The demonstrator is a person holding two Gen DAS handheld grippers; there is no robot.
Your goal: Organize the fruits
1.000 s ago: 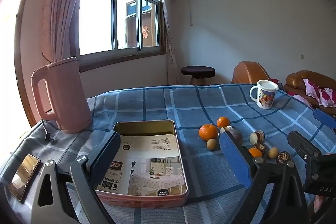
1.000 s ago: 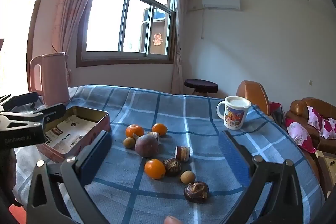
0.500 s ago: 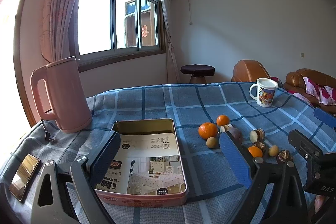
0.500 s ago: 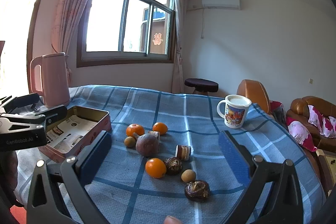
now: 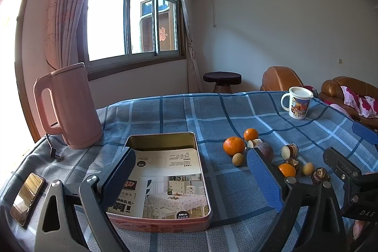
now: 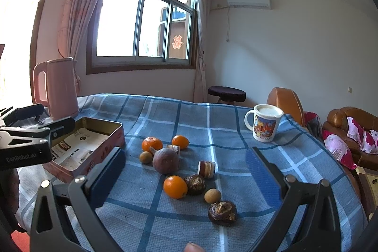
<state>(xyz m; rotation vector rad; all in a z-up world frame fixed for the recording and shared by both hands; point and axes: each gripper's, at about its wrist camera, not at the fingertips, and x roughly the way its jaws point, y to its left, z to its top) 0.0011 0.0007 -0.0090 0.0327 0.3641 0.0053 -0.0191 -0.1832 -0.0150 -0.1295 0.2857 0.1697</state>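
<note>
Loose fruit lies on the blue plaid tablecloth: several oranges (image 6: 175,186) (image 5: 234,145), a dull purple round fruit (image 6: 165,160), small tan longans (image 6: 212,195), and dark brown water chestnuts (image 6: 222,212). A pink metal tin (image 5: 165,224) lined with printed paper sits left of the pile; it also shows in the right wrist view (image 6: 94,160). My left gripper (image 5: 192,177) is open and empty, hovering over the tin. My right gripper (image 6: 186,172) is open and empty, above the near side of the fruit pile.
A pink electric kettle (image 5: 68,108) stands at the back left with its cord on the cloth. A phone (image 5: 27,197) lies at the front left. A white printed mug (image 6: 263,125) stands at the back right. Brown sofas (image 5: 349,91) and a stool are beyond the table.
Both grippers have shifted only slightly; the fruit sits a little closer in the right wrist view. Nothing was picked up or let go.
</note>
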